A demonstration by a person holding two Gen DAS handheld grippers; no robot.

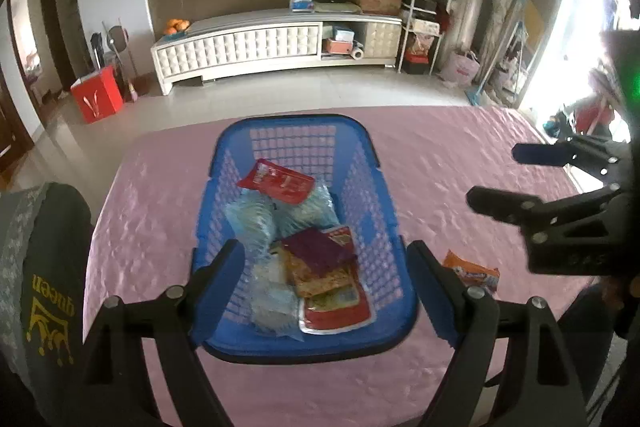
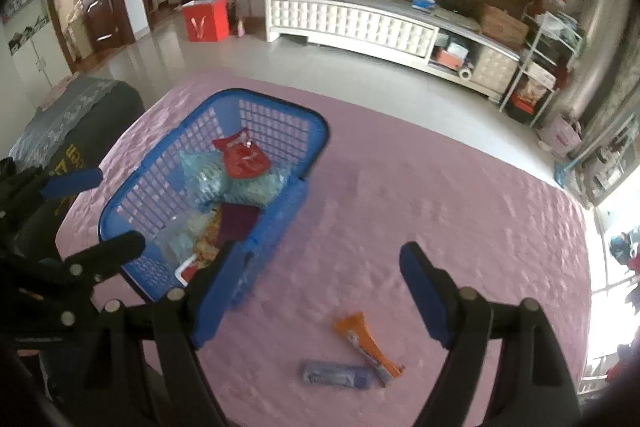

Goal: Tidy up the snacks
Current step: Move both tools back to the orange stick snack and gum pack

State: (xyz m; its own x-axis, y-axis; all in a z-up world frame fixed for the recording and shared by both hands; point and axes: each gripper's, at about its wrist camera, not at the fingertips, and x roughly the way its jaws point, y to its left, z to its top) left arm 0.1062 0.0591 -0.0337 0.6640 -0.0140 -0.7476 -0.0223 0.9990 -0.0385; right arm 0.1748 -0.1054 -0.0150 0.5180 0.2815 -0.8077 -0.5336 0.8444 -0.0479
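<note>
Blue basket [image 1: 372, 147]: snacks inside, below my left gripper [image 1: 326, 281], jaws spread, empty.
Orange packet [image 2: 370, 345]: on the table, between my right gripper's [image 2: 324, 291] spread, empty jaws.

Honestly there's not much you can read here. The one clear bit is the word "queen" in yellow, upside down from your side, with a little crown logo next to it, on the dark cushion [image 1: 48, 291] at the left edge of the table. The red box [image 1: 98, 99] on the floor has a white mark that looks like a V. The snack packets in the blue basket [image 1: 224, 155] have print on them, but it's too blurry to make out.
</note>
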